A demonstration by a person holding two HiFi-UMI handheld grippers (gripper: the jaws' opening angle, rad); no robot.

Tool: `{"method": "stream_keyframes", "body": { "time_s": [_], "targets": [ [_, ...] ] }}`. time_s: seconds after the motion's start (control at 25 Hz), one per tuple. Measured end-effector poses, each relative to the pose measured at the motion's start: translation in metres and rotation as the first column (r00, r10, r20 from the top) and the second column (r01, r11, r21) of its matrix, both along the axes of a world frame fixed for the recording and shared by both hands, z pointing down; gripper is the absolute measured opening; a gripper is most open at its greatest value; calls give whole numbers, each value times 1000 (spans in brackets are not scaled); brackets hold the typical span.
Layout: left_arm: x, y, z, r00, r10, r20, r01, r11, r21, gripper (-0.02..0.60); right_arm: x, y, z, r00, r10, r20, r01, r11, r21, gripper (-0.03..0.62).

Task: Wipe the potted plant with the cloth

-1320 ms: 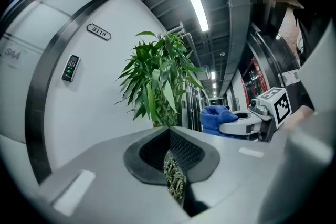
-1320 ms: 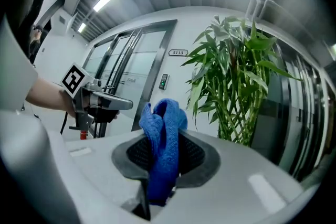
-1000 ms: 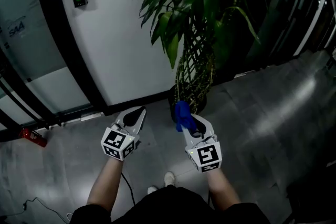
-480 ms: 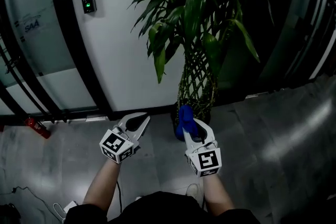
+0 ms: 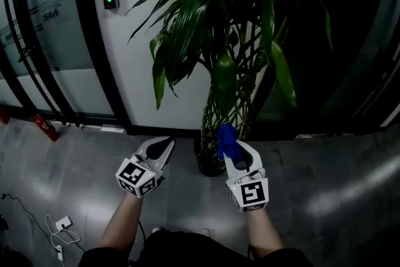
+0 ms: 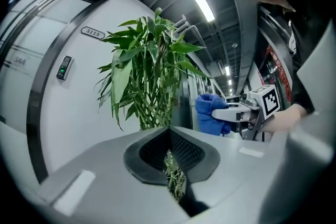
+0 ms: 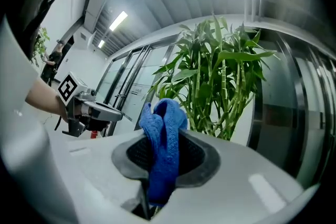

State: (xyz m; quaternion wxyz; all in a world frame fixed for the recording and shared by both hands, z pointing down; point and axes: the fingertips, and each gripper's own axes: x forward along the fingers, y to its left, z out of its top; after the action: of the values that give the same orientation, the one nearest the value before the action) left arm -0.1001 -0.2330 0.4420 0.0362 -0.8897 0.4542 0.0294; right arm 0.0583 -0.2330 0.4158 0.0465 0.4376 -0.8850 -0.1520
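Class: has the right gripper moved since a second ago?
Yes. The right gripper, holding the cloth, came forward, from short of the pot to beside it.

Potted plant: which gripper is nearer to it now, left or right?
Right. The right gripper, shut on the blue cloth, is just in front of the potted plant, by its lower stems. The left gripper hangs farther off, to the plant's left, holding nothing.
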Motion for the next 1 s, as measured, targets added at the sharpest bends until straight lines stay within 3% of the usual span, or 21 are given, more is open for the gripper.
{"method": "stream_keyframes", "body": {
  "time_s": [0.28,0.48,0.72,0.8,0.88,1.0],
  "targets": [
    [7,-43,-38,999,36,-33,-35,998,46,6,8,-14,-51,999,40,1,-40,996,79,87],
    [35,-73,-55,995,87,-51,-82,993,88,6,16,-18,-81,998,60,-2,-59,988,142,87],
    [52,-88,-64,992,119,32,-122,990,75,6,23,-29,-95,994,109,-26,-102,979,174,87],
    [53,-95,-73,992,118,34,-121,990,73,6,20,-33,-111,991,121,-52,-108,972,208,87],
    [57,-104,-87,988,154,-8,-153,985,77,6,15,-44,-128,983,149,-108,-118,959,257,87],
    [63,-119,-113,982,185,-40,-181,980,85,6,5,-62,-157,952,213,-219,-120,920,372,87]
  ]
}}
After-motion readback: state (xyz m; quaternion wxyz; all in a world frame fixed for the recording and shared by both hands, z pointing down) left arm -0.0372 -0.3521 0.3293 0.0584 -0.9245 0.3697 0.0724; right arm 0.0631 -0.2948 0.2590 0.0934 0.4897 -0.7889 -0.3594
